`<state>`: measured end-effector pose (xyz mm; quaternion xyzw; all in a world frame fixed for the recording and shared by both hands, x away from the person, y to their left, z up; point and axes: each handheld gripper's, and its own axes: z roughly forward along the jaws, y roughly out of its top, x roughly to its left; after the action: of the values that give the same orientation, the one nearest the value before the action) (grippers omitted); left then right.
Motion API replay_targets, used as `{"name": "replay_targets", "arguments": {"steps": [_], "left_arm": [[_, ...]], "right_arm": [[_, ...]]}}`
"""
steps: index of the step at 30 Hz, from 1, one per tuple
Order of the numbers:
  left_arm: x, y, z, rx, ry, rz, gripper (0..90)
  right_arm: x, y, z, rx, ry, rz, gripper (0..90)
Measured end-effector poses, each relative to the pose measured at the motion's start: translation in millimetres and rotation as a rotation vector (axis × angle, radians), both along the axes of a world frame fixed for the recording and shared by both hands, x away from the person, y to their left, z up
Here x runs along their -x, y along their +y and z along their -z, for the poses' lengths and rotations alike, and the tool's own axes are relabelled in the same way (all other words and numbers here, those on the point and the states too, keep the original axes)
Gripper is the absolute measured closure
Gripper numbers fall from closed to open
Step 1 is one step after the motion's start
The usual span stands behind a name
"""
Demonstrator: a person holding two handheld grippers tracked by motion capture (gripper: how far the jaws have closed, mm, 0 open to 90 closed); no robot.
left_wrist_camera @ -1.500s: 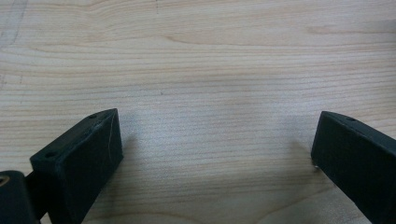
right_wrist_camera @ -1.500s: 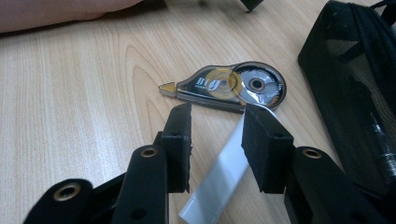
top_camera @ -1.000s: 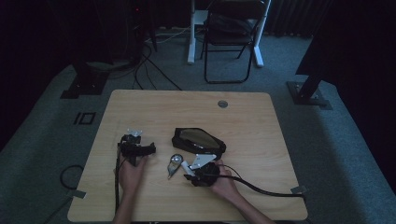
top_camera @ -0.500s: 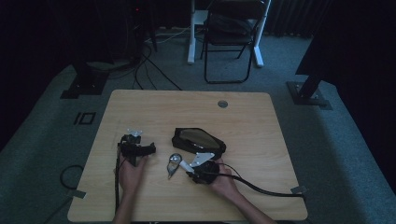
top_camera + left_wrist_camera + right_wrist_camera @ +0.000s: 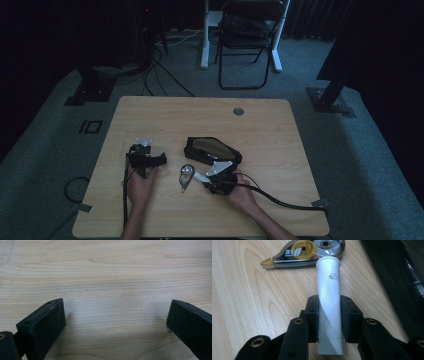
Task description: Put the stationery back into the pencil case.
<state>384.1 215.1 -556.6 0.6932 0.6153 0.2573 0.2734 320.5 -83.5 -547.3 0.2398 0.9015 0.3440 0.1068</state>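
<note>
The high view is dim and grainy: the room around the table (image 5: 150, 115) sinks into near black, and only the tabletop and the grey floor just beside it catch weak light. Things on the table look soft and small there. Both gripper views are far brighter and evenly lit. In the left gripper view, pale soft shadows lie on the wood beside each jaw. In the right gripper view, the white tube (image 5: 329, 302) shows a mild sheen, and the nearest black parts blur slightly.
</note>
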Motion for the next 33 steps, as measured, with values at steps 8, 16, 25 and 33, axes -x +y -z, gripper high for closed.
{"name": "replay_targets", "arguments": {"steps": [8, 16, 25, 33], "left_arm": [[0.0, 0.0, 0.0, 0.0, 0.0, 0.0, 2.2], [0.0, 0.0, 0.0, 0.0, 0.0, 0.0, 2.2], [0.0, 0.0, 0.0, 0.0, 0.0, 0.0, 2.2], [0.0, 0.0, 0.0, 0.0, 0.0, 0.0, 2.2]], "right_arm": [[-0.5, -1.5, -1.4, 0.016, -0.019, 0.0, 70.6], [-0.4, -5.6, -13.1, -0.004, -0.039, -0.005, 70.6], [-0.1, -9.0, -22.5, -0.014, -0.055, -0.013, 70.6], [2.6, -11.3, -29.2, -0.02, -0.07, -0.025, 70.6]]}}
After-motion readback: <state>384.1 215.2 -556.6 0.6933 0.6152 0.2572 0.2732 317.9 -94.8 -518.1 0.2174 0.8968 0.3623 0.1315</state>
